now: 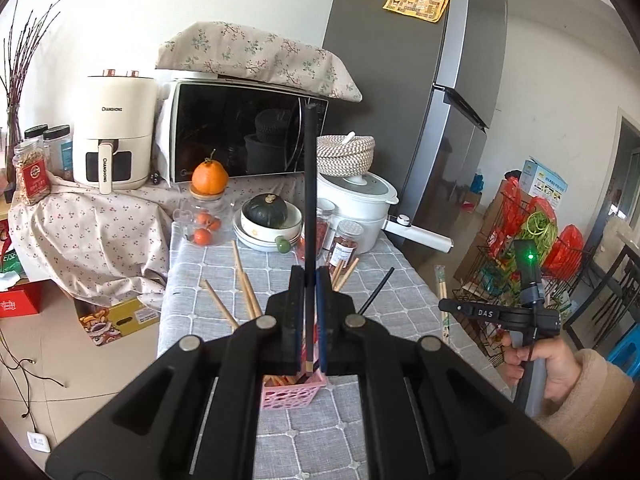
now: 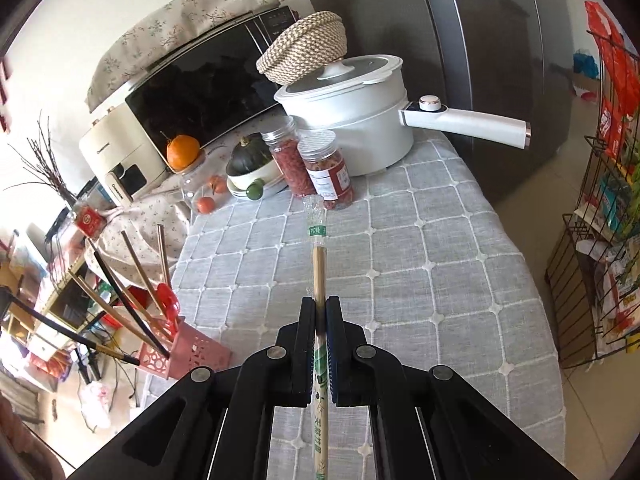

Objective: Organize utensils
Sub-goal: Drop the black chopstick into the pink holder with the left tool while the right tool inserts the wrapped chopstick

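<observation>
Chopsticks going into the pink basket [image 2: 192, 354] at lower left: left gripper [image 1: 308, 280] is clamped on a black chopstick [image 1: 309, 184] right above it. Right gripper [image 2: 320, 312] is pinched on a wrapped pair [image 2: 319, 256], so I'd guess lowering the black one in comes next.

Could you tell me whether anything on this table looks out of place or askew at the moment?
Yes. The chopsticks in the pink basket splay out at different angles instead of standing together. The basket sits near the table's edge. A small woven basket is perched tilted on the white pot's lid, which looks precarious.
</observation>
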`<state>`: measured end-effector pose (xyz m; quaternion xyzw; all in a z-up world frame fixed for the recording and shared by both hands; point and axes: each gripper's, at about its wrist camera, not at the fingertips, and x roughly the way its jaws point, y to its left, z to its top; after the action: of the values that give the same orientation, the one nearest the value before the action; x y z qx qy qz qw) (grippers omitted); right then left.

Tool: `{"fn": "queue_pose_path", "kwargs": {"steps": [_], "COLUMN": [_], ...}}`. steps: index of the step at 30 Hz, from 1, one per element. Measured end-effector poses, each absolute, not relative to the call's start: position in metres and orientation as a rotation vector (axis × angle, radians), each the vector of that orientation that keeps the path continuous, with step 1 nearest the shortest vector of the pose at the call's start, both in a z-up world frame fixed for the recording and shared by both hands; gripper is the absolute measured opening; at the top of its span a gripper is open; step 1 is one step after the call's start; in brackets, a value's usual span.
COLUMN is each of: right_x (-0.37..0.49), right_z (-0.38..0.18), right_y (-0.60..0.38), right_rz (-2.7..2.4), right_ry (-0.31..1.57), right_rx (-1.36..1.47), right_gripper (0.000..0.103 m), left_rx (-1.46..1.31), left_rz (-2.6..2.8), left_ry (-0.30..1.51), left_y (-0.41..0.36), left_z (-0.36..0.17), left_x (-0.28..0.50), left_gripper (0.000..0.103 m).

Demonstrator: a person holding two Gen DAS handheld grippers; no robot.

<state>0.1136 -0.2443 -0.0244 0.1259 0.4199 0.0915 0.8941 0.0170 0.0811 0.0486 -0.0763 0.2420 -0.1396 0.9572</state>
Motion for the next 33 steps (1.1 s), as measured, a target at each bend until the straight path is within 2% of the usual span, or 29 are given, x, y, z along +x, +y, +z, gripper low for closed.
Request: {"fn": "queue_pose_path", "kwargs": {"steps": [7, 21, 22, 24, 25, 27, 30, 33], "right_x": [0.112, 0.101, 0.099, 0.094, 0.092, 0.085, 0.076, 0.067], "right_z": [-0.024, -0.010, -0.007, 0.001, 0.005, 0.014, 0.027, 0.038], "right_y": [-0.236, -0.238, -0.237, -0.233, -0.231, -0.224, -0.210, -0.193], "right_rz": [0.207, 0.228, 0.234, 0.248, 0.258, 0.279, 0.315, 0.348], "right_ry": [0.858, 0.767, 0.750, 0.709, 0.687, 0.635, 0.558, 0.488], "right_rx": [0.258, 0.281, 0.286, 0.290, 0.292, 0.295, 0.305, 0.321], "right_gripper": [0.005, 0.005, 0.005, 0.005, 0.005, 0.005, 0.005, 0.005], "left_rx": [-0.130, -0.091, -0.085, -0.087, -0.096, -0.111, -0.124, -0.110], "left_rz": [-0.275, -0.264, -0.252, -0.246, -0.245, -0.234, -0.193, -0.142], "left_ry": [0.488, 0.606, 0.604, 0.600, 0.587, 0.557, 0.516, 0.502], "left_y": [0.073, 0.053, 0.053, 0.055, 0.056, 0.061, 0.071, 0.084], "left_z": [0.034, -0.005, -0.007, -0.004, 0.000, 0.009, 0.022, 0.029], "left_x": [0.031, 0.066, 0.067, 0.066, 0.063, 0.057, 0.044, 0.032], "left_gripper": [0.006, 0.007, 0.009, 0.025, 0.030, 0.049, 0.062, 0.070]}}
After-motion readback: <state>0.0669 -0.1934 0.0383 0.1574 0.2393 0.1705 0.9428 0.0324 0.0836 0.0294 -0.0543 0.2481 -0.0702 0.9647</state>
